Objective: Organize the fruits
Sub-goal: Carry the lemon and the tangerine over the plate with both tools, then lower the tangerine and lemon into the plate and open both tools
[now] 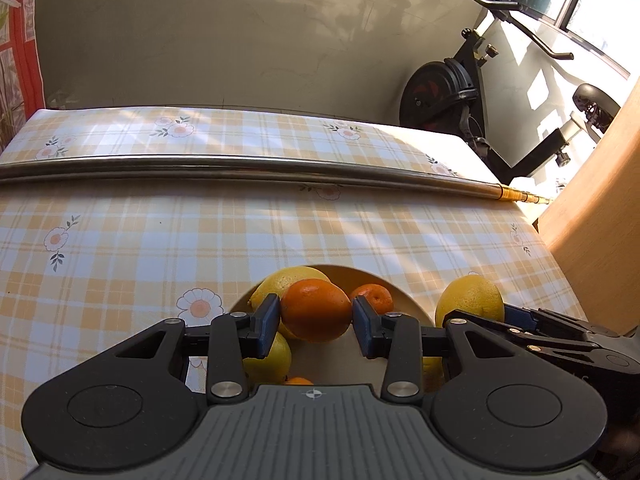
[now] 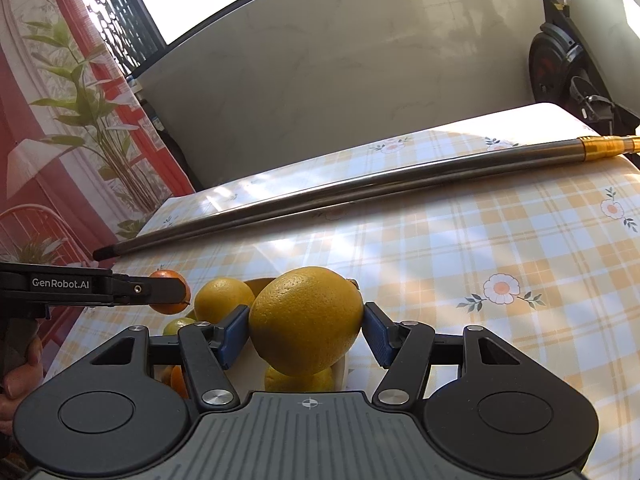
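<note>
gripping an orange (image 1: 316, 312) and a lemon (image 2: 306, 320).

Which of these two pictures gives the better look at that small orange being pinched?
The left wrist view: the orange sits centred between the left gripper's blue pads, over the bowl. In the right wrist view the same orange shows only partly at the left edge, behind that gripper's finger.
</note>
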{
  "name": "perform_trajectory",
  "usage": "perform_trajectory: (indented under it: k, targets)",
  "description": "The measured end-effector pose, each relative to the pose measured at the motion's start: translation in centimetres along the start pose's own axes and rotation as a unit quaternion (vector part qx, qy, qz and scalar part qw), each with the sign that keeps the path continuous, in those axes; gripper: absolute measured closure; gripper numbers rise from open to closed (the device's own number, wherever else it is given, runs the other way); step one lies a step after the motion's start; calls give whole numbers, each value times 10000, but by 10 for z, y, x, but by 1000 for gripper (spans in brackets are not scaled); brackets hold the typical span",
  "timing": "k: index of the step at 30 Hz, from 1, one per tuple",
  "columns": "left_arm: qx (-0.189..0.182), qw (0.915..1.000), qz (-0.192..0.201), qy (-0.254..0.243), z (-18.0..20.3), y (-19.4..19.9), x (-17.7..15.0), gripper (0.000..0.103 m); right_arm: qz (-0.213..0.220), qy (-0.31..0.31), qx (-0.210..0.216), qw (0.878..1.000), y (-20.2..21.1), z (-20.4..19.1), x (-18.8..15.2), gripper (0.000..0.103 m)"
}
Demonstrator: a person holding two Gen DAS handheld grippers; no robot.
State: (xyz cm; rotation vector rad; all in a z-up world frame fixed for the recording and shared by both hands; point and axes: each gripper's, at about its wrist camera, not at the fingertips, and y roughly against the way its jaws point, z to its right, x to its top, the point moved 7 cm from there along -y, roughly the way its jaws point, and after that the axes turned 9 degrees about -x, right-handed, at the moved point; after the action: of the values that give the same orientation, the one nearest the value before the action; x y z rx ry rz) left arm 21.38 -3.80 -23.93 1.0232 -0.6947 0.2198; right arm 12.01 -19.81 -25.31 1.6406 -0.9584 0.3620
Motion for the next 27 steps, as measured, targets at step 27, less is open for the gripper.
perform_trajectory:
  k: [27]
  targets:
    - [-274, 9964, -770, -236, 28, -70, -25, 61, 84, -403, -170, 9990, -7, 37, 7, 46]
